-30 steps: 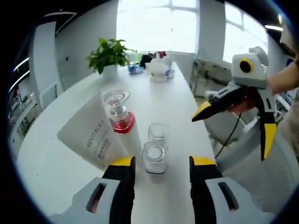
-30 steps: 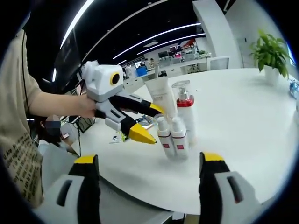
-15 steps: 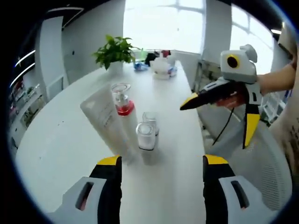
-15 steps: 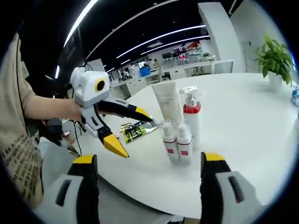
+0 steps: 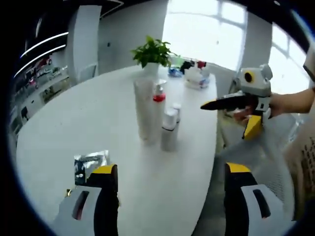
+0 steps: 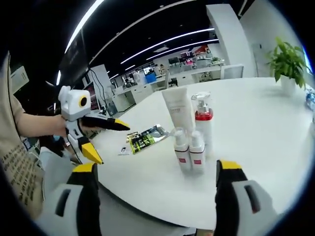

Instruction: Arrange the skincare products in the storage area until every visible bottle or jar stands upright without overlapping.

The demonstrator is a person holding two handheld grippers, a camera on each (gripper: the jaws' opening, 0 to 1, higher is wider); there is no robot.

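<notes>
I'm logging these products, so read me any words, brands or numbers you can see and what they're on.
None can be read.
Tall white tube: print too faint.
Two small white bottles: red labels, text too small.
Flat green and silver sachet: markings blurred.
White pump bottle with red collar: no legible text.

A white tube (image 6: 178, 110), a pump bottle (image 6: 203, 121), two small bottles (image 6: 189, 150), a foil sachet (image 6: 145, 137) and, far off, what may be a potted plant (image 6: 288, 63) are carried by the white counter (image 6: 256, 128).

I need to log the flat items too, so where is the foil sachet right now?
In the right gripper view the foil sachet lies flat on the white table, left of the upright bottles, near the table edge.
</notes>
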